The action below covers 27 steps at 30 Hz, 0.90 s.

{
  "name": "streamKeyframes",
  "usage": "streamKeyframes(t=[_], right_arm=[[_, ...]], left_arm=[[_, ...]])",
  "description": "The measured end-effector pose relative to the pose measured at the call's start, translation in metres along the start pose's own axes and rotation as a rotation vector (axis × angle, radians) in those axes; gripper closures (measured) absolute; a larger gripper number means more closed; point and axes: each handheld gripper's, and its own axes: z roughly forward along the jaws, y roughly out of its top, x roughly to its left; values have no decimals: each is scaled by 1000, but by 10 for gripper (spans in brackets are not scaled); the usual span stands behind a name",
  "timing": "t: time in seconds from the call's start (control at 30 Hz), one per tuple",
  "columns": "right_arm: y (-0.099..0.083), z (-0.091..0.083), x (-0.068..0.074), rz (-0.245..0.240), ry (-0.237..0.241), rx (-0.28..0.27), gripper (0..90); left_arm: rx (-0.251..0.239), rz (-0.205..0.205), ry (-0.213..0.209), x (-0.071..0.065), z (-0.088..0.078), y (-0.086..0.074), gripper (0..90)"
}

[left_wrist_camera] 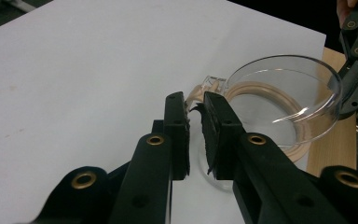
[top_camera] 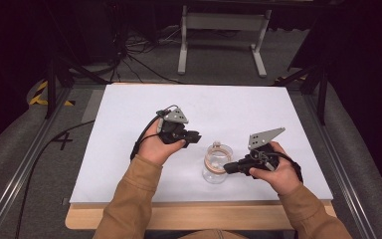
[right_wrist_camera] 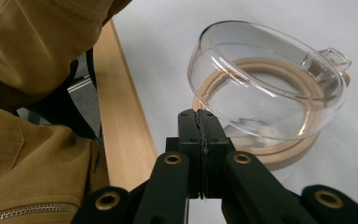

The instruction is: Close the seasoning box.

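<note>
glass dome lid (top_camera: 217, 165) rests on its tan ring near the table's (top_camera: 129, 149) six o'clock edge. right gripper (right_wrist_camera: 199, 122) pressed closed, empty, at its three o'clock; left gripper (left_wrist_camera: 195, 108) slightly parted, empty, at ten o'clock. right gripper view shows the handle (right_wrist_camera: 334, 57).

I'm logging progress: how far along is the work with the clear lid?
The clear domed lid already sits tilted on its beige ring base on the white table. In hand: the right tool, jaws shut, is at the lid's near edge; the left tool, jaws slightly apart, nears the tab side. Still left: seating or lifting the lid.
</note>
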Motion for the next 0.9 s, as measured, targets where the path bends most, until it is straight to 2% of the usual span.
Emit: streamKeyframes(t=[0.1, 0.5, 0.9], right_arm=[[-1, 2, 0, 0, 2, 17, 900], [-2, 5, -1, 5, 11, 61, 900], [-3, 4, 0, -4, 13, 75, 900]], left_arm=[[26, -1, 7, 3, 0, -2, 793], [37, -10, -13, 4, 0, -4, 761], [45, -16, -21, 4, 0, -4, 727]])
